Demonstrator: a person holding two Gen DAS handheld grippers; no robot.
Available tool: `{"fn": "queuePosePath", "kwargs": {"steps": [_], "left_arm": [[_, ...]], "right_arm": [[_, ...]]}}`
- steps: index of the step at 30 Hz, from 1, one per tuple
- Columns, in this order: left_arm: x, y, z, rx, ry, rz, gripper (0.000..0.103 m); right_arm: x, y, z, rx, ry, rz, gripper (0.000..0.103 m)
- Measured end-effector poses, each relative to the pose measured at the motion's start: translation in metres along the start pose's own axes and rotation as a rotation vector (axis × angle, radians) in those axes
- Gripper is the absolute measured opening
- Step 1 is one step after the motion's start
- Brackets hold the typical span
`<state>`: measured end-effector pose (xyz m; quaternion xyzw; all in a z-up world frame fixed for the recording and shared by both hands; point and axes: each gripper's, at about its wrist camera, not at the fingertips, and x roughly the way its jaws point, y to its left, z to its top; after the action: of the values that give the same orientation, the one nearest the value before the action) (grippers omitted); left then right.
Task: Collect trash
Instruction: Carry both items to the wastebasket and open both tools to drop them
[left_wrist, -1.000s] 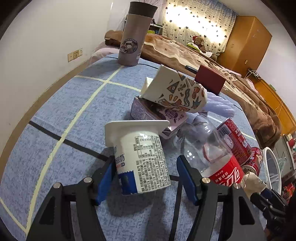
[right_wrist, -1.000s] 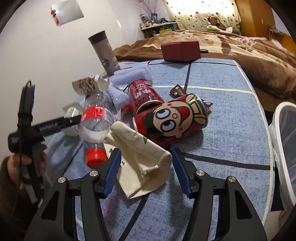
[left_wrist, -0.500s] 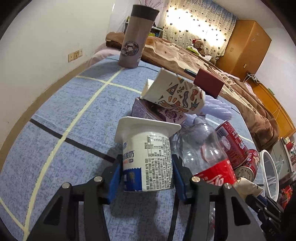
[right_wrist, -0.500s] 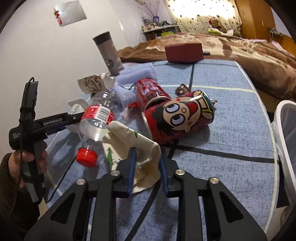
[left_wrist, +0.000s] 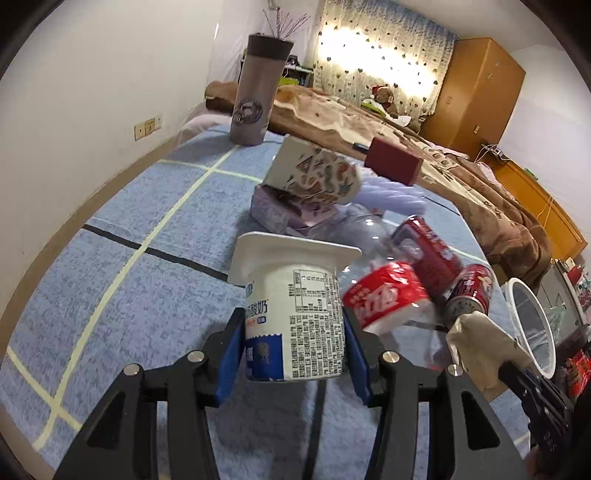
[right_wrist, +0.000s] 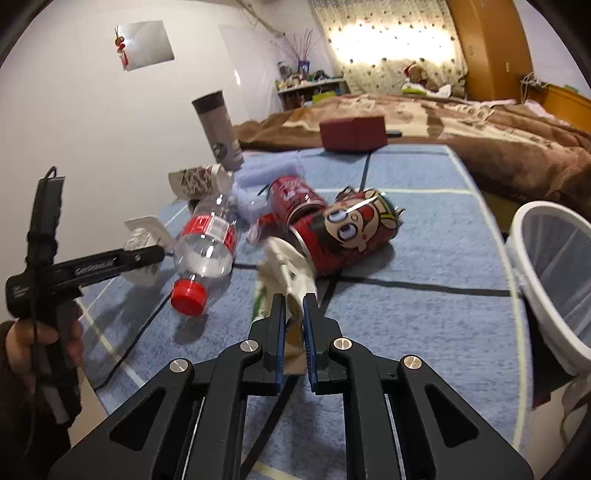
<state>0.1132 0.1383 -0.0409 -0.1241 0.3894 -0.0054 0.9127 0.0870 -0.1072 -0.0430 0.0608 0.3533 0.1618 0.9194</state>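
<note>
So far nothing in bin (right_wrist: 546, 280). L gripper (left_wrist: 293, 345) clamps yogurt cup (left_wrist: 293, 314) just above table; R gripper (right_wrist: 294, 328) pinched tight on crumpled paper bag (right_wrist: 286, 273). Bottle (right_wrist: 208, 240), cans (right_wrist: 343, 232), paper cup (left_wrist: 314, 175), box still on cloth.

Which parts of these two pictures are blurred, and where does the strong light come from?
Left wrist view: the yogurt cup is sharp, while the bottle and cans beside it are smeared; the backlit curtain glares. Right wrist view: the crumpled paper bag is blurred, and the same curtain is overexposed; both frames curve at the edges.
</note>
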Motion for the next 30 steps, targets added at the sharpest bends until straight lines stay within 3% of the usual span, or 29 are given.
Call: {"fn": "queuePosePath", "kwargs": {"steps": [14,30], "left_arm": [[-0.041,-0.059,-0.01,0.112,-0.07,-0.096,0.052],[-0.032,-0.178,-0.011,0.296,-0.059,-0.266,0.052]], "right_arm": [[-0.046,-0.013,-0.002,0.028,-0.151,-0.044,0.008],[-0.093,-0.08,0.002,0.133,-0.261,-0.229,0.008]]}}
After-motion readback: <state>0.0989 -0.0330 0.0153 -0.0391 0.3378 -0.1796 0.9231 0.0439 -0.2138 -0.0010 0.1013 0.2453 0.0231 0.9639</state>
